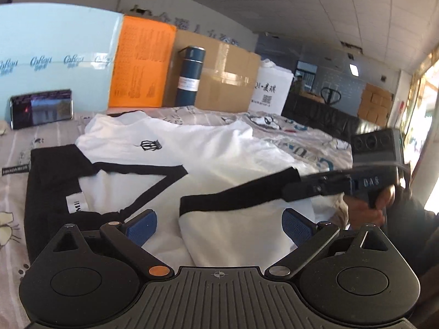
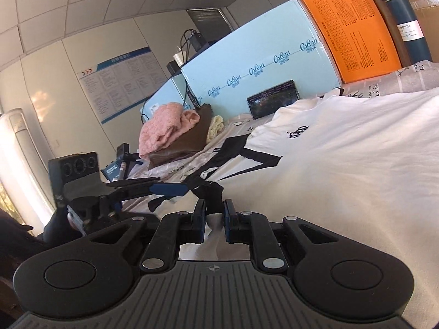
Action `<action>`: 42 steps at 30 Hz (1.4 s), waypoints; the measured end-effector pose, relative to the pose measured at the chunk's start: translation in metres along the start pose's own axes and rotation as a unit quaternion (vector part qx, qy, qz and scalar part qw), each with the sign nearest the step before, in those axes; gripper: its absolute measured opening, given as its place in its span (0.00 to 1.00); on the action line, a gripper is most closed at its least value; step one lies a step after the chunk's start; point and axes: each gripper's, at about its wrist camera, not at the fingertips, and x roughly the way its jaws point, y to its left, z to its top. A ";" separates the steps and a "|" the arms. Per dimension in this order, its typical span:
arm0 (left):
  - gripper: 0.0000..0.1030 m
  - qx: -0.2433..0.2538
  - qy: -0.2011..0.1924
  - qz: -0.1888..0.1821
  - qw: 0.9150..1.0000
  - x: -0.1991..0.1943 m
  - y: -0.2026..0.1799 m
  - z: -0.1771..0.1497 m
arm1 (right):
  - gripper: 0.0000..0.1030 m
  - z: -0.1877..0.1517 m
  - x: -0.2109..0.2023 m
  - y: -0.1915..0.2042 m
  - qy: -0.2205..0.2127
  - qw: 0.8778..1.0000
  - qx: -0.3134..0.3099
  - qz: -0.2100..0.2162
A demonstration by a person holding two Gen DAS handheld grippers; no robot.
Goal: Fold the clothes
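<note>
Left wrist view: white T-shirt (image 1: 170, 148) lies flat on the bed (image 1: 16, 192), partly folded.
Left claw (image 1: 219, 227): released, empty.
Right claw (image 2: 214, 216): clenched on the black-trimmed sleeve (image 2: 211, 192).
Left to do: remaining folds, by the look of it.

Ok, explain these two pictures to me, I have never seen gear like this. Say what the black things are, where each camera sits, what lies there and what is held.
A person holds two hand-held clamps, one per hand. Each carries a camera looking along its jaws, so each picture shows its own clamp at the bottom. In the left wrist view, the left gripper stands open and holds nothing. In the right wrist view, the right gripper is shut on the black-trimmed edge of a white T-shirt. The shirt lies on a patterned bedsheet.
</note>
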 end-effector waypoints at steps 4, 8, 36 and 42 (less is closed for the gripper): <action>0.95 -0.015 0.025 -0.059 0.998 0.015 0.009 0.006 | 0.12 -0.002 -0.010 0.011 -0.015 0.997 -0.047 0.054; 0.41 0.027 0.047 -0.073 0.996 0.028 -0.004 0.002 | 0.12 -0.006 -0.013 0.018 -0.002 0.995 -0.076 0.057; 0.13 0.139 -0.082 0.033 0.986 0.009 -0.009 0.054 | 0.03 0.016 -0.131 0.012 0.149 0.909 -0.250 -0.298; 0.14 0.172 -0.036 0.048 0.983 0.043 0.016 0.081 | 0.03 0.068 -0.112 -0.029 0.132 0.920 -0.249 -0.274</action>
